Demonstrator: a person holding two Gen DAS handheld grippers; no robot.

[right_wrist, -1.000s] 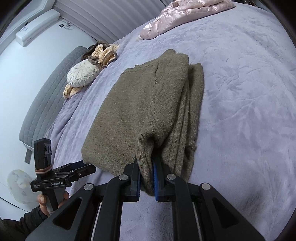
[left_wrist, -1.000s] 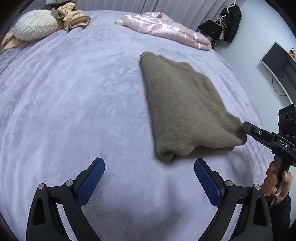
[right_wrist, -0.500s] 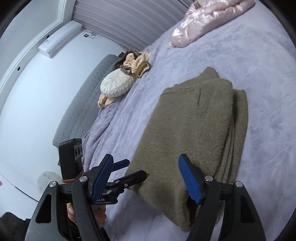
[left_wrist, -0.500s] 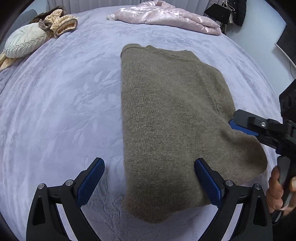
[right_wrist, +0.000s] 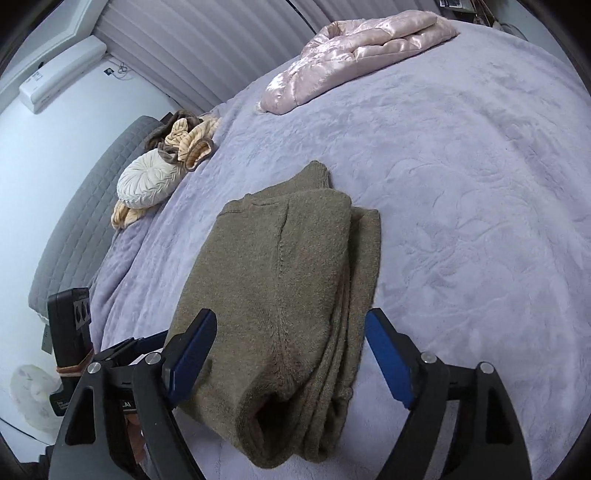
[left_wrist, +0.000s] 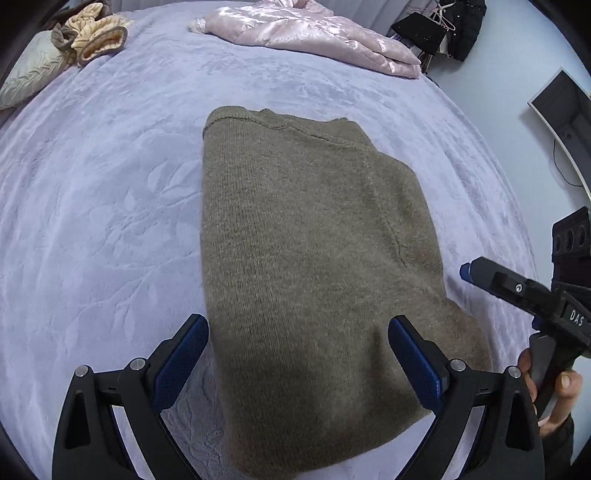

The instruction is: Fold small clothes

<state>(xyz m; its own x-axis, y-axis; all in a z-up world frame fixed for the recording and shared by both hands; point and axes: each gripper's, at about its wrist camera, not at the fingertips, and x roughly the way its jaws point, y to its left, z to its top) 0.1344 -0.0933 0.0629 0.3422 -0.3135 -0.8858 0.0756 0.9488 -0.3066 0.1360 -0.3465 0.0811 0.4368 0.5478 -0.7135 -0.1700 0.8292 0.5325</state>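
Note:
An olive-brown knit sweater lies folded in layers on the lilac bedspread. My left gripper hovers open over its near end, blue pads either side of the cloth without pressing it. In the right wrist view the same sweater shows its stacked fold edges at the right. My right gripper has its jaws opening, with the sweater's near end between them and the pads clear of it. The right gripper also shows at the right edge of the left wrist view, held by a hand.
A pink satin jacket lies at the bed's far side. A cream round cushion and tan-and-brown clothes sit by the grey headboard. A monitor and hanging dark clothes stand beyond the bed's right edge.
My right gripper let go of the sweater's corner, opened wide and drew back. My left gripper moved in over the sweater's near end, staying open.

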